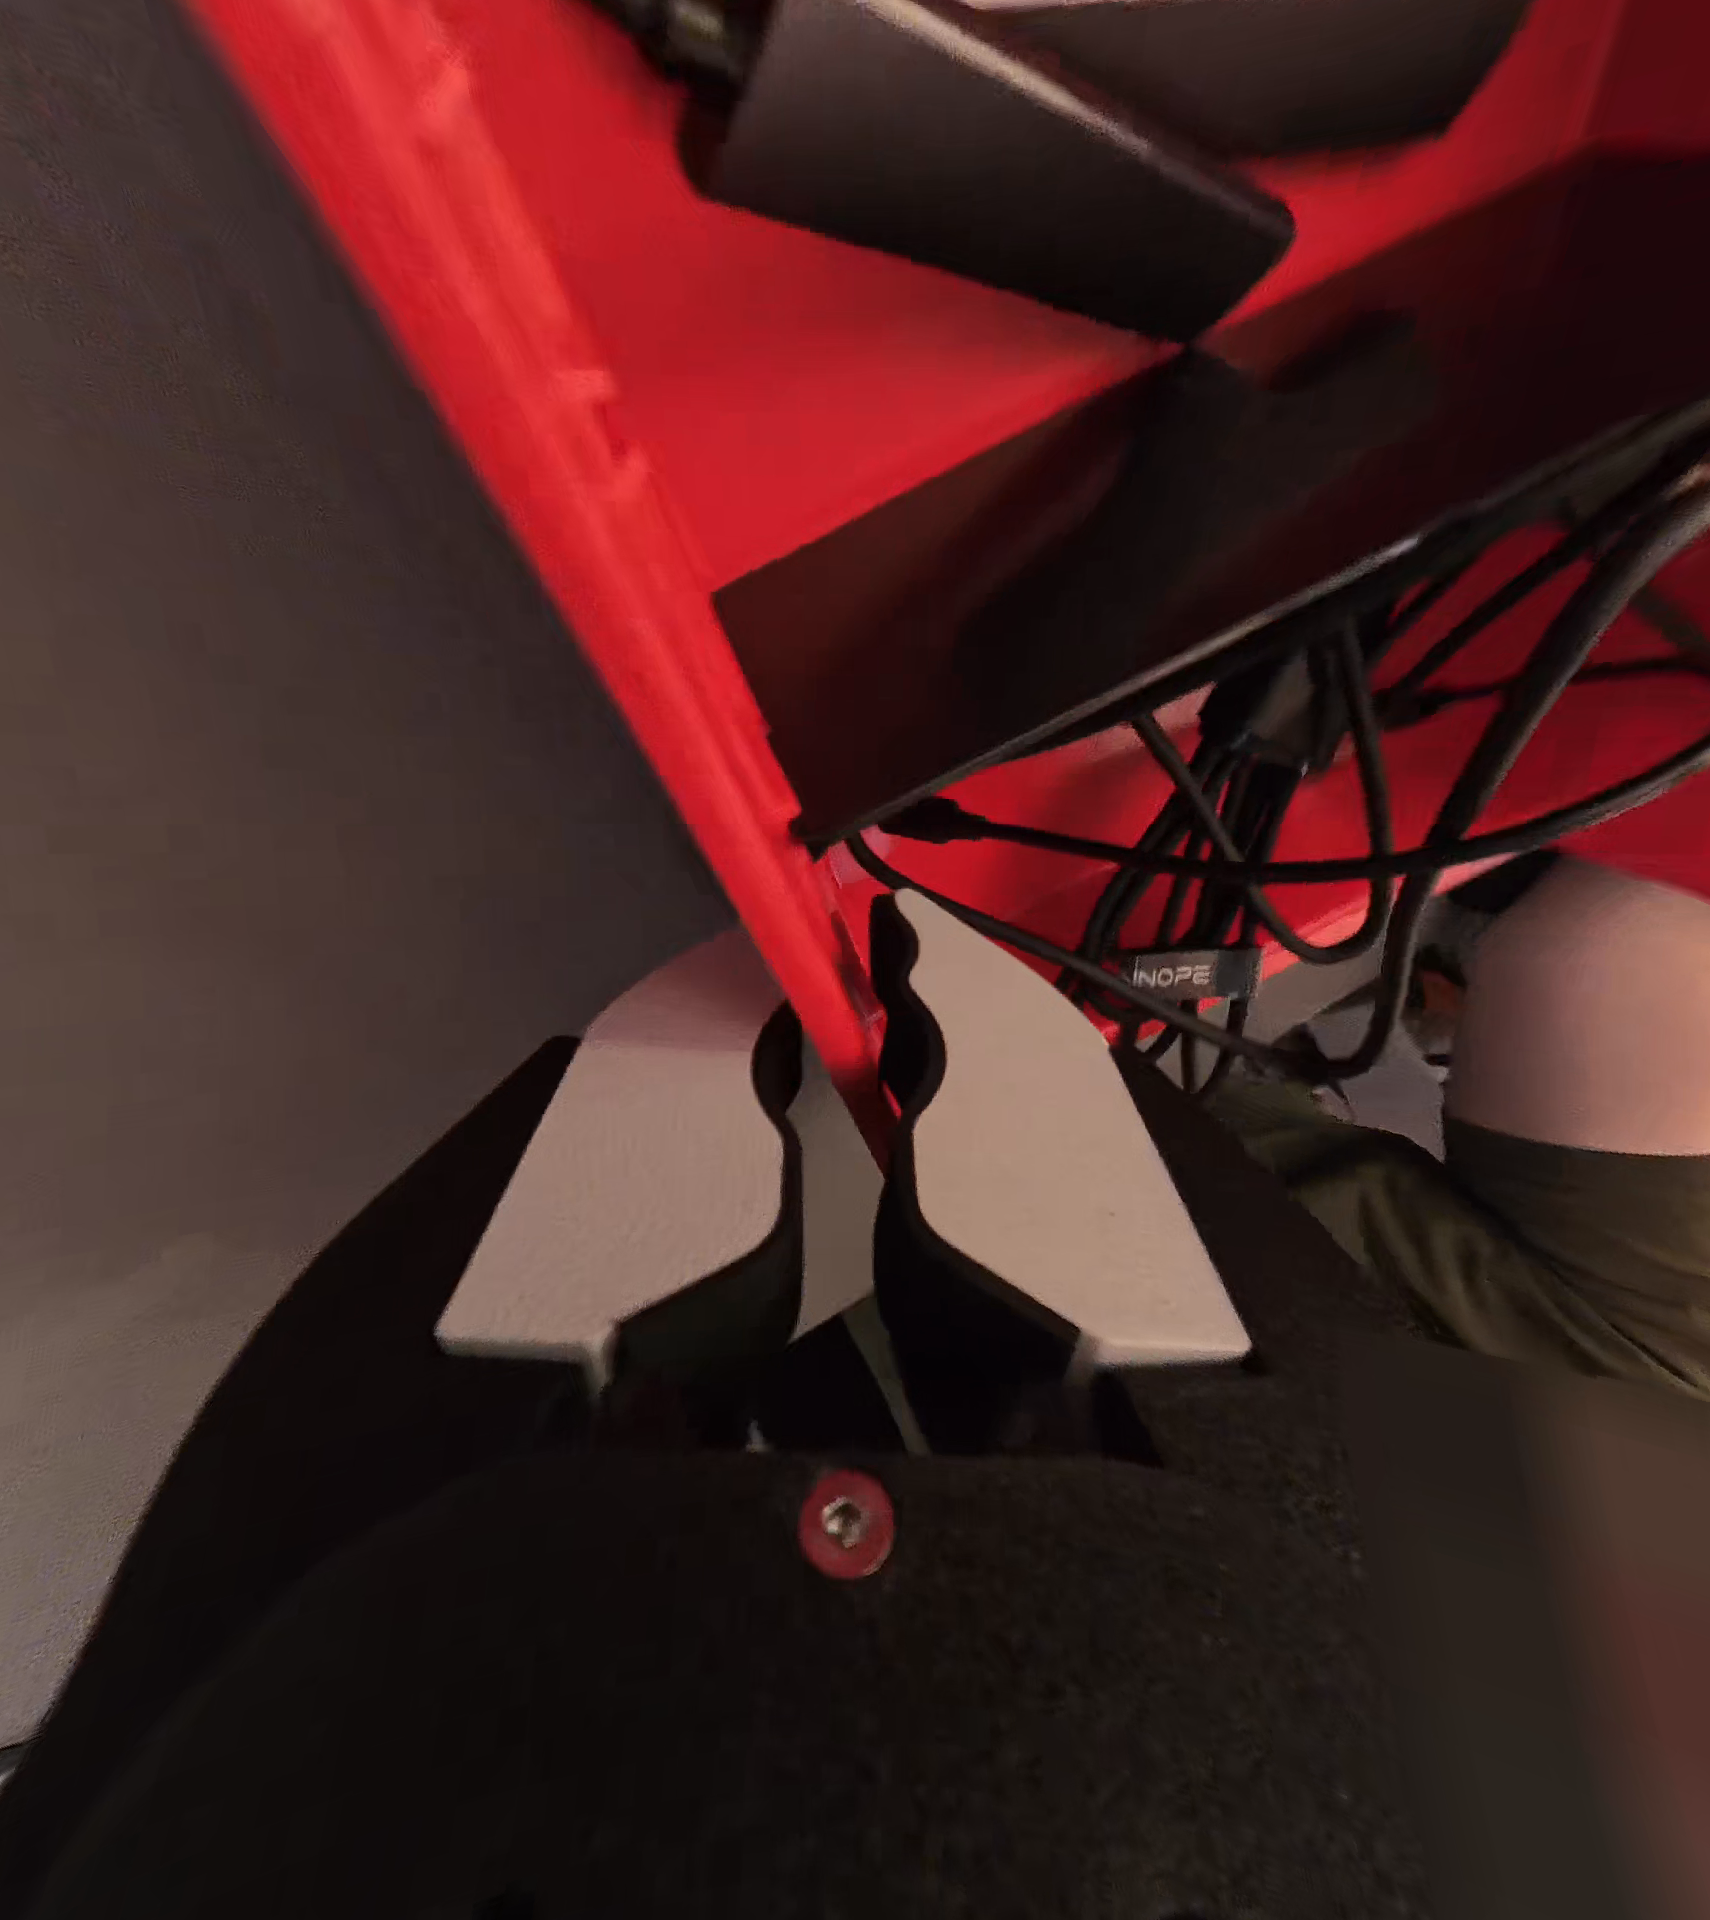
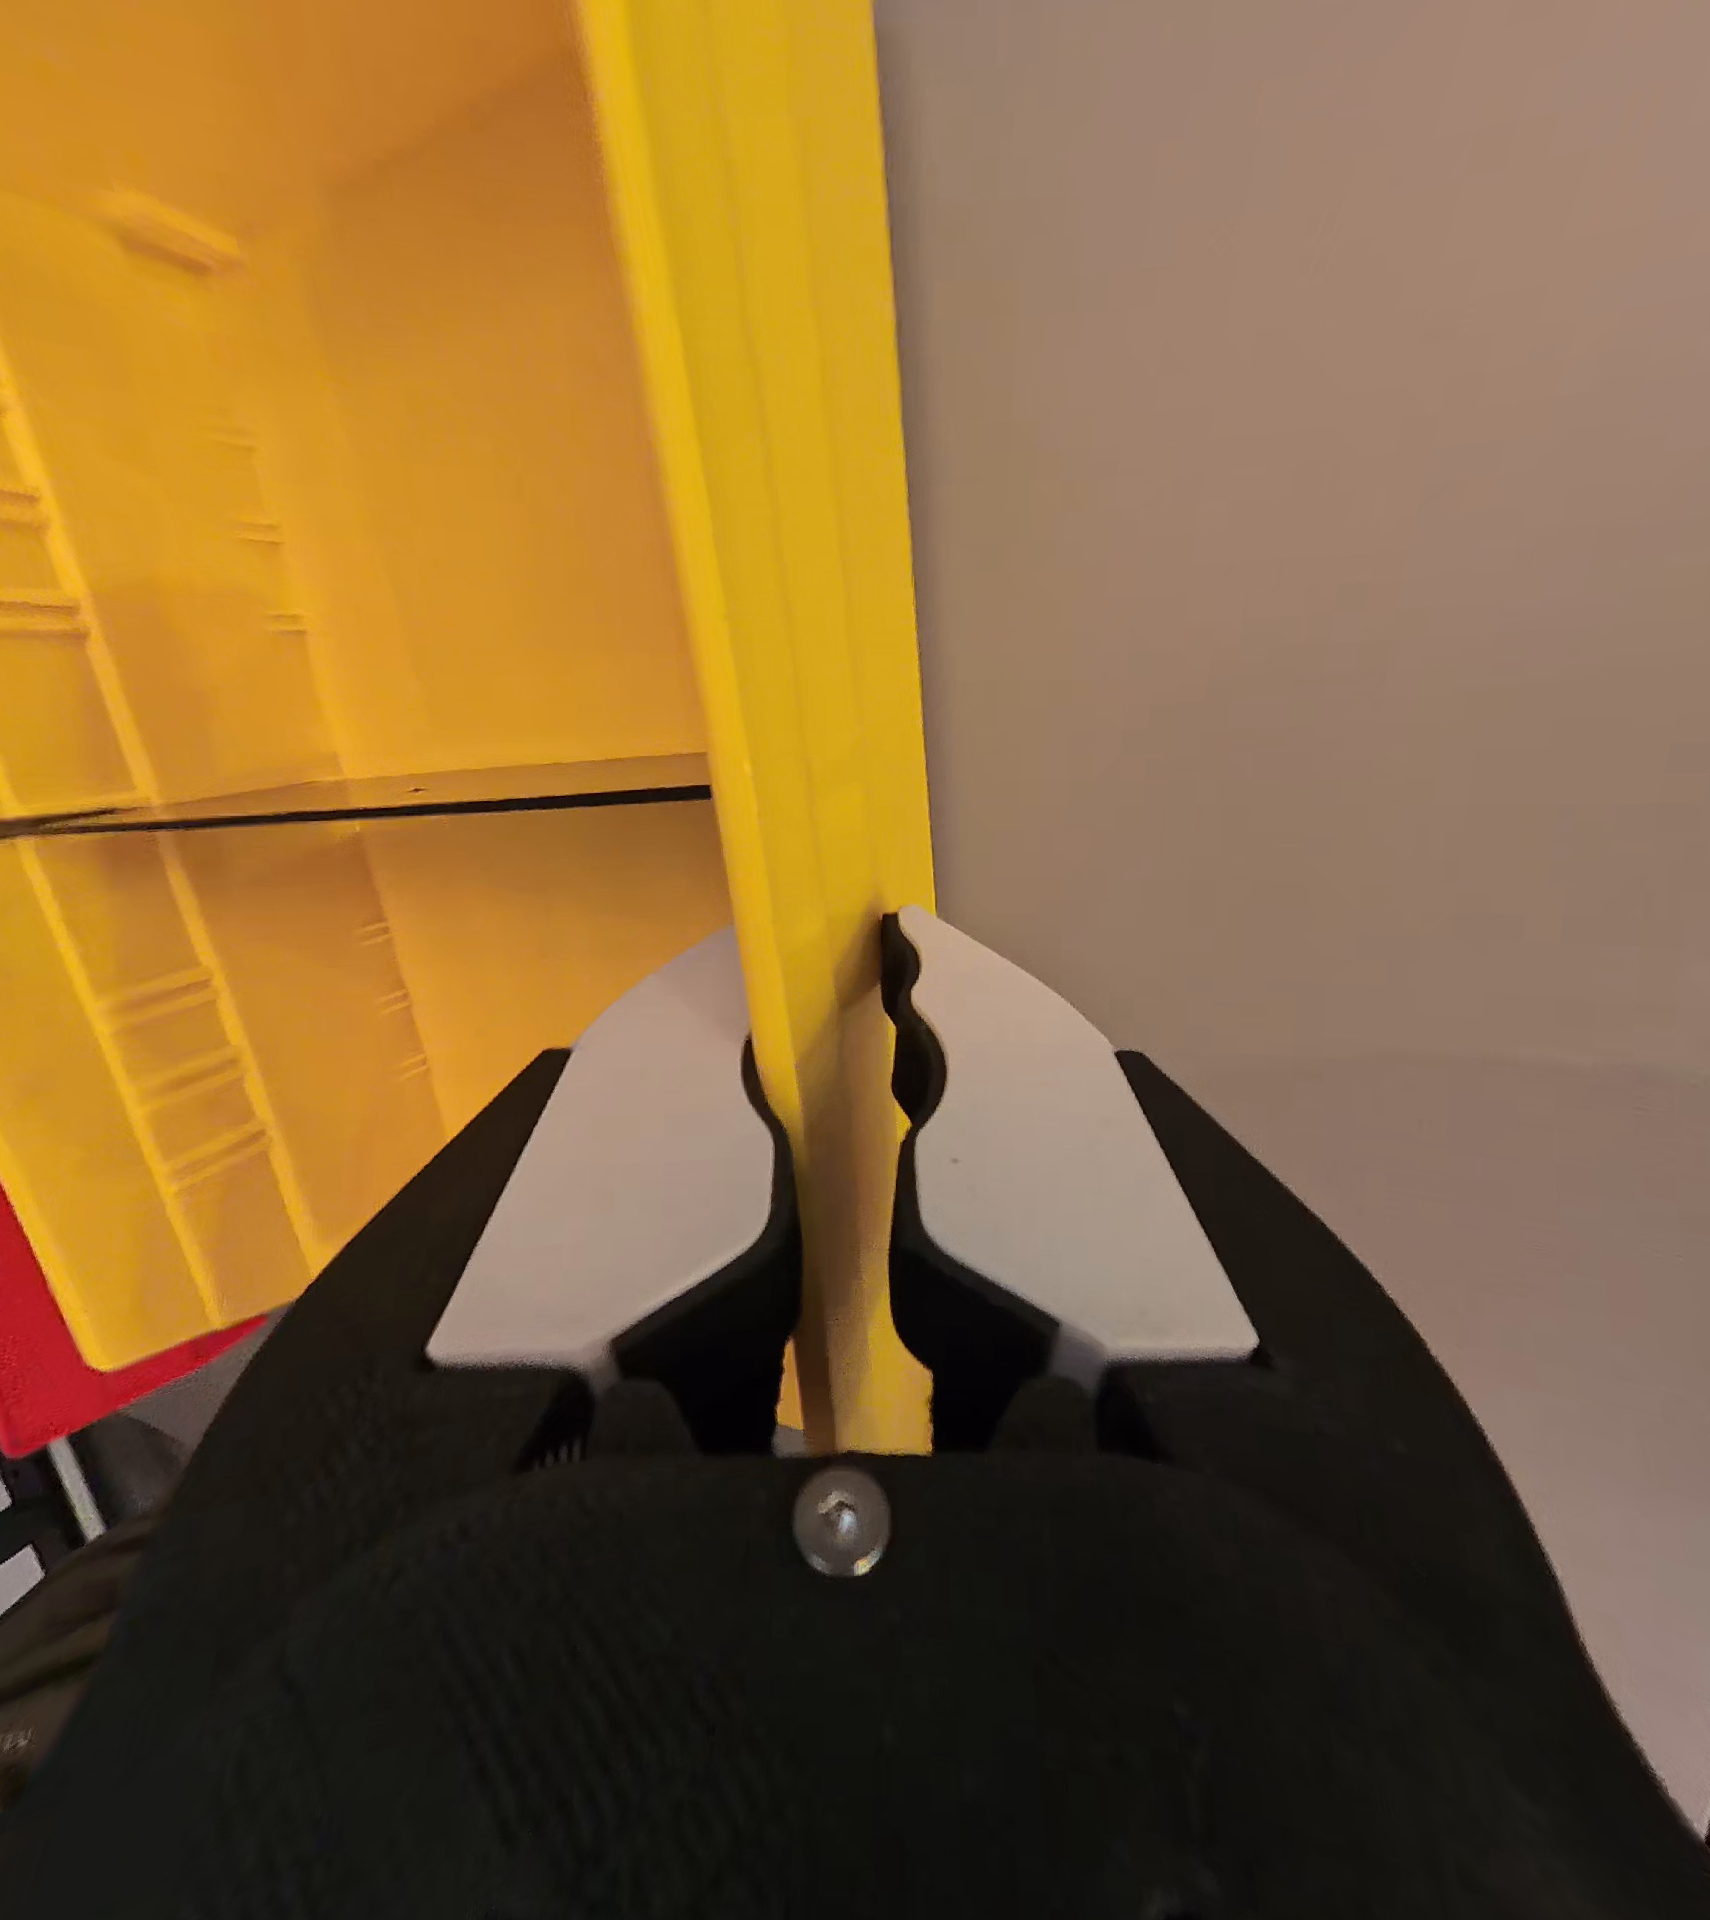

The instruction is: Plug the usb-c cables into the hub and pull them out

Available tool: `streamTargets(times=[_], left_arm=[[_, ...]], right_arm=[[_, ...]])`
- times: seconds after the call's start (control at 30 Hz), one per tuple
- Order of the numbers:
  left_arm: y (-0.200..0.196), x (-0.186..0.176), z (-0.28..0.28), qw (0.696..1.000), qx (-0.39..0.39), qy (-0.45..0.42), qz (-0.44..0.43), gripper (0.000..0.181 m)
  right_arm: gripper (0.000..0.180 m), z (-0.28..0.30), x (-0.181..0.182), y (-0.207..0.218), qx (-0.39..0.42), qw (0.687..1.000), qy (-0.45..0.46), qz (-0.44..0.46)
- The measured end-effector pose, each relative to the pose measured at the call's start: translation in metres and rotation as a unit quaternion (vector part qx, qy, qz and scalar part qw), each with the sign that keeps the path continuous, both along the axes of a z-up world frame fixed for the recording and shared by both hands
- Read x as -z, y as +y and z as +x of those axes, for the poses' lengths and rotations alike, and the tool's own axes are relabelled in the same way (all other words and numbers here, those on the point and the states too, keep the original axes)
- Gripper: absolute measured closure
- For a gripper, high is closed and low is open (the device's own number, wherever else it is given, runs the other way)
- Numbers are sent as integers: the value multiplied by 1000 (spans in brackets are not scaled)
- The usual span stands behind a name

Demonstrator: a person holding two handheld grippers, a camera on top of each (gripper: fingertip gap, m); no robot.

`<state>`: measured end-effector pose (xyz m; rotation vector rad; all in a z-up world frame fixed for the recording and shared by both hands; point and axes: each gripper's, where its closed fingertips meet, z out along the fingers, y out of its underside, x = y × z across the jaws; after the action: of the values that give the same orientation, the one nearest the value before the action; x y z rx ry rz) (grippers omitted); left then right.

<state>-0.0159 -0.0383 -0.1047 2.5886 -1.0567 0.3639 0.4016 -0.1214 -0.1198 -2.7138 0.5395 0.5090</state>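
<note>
Left gripper (image 1: 835,1049): your fingers are clamped on the rim of a red bin (image 1: 560,436), which is tilted and blurred with motion. Item held: bin wall only, thin edge between the pads.

Right gripper (image 2: 820,1049): fingers clamped on the rim of a yellow bin (image 2: 778,520), wall upright between the pads. A dark divider (image 2: 352,805) crosses the compartment ahead and to the left; no contents show.

Task items: black usb-c cables (image 1: 1350,831) lie in a loose tangle ahead and to the right of your left gripper, inside the red bin, under the edge of a dark divider panel (image 1: 1038,644). One cable carries a small tag (image 1: 1189,975). A dark rectangular block (image 1: 996,177) sits farther ahead; whether it is the hub cannot be told.

Other: a person's arm in an olive sleeve (image 1: 1609,1247) just right of the left gripper.

Risks, as judged from here:
- Neither gripper is free for a cable; the task proper looks not yet begun.
- A tilted red bin may let the cables slide or spill, tightening the tangle.
- A thin-rim grip may slip if you swing the bin quickly.
- Looped cables may snag the divider panel when pulled.
- The two bins may knock together, since red shows beside the yellow in the right view.
</note>
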Motion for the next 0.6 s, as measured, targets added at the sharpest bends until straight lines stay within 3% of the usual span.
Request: streamTargets(times=[0.17,0.3,0.6], left_arm=[[38,0,-44,996,43,27,71,177],[63,0,-98,996,1,35,77,176],[100,-2,-235,985,-133,50,102,176]], right_arm=[[159,-23,1,5,-23,998,56,7],[163,-50,0,16,-70,997,32,-17],[163,-89,0,48,-59,997,38,-28]])
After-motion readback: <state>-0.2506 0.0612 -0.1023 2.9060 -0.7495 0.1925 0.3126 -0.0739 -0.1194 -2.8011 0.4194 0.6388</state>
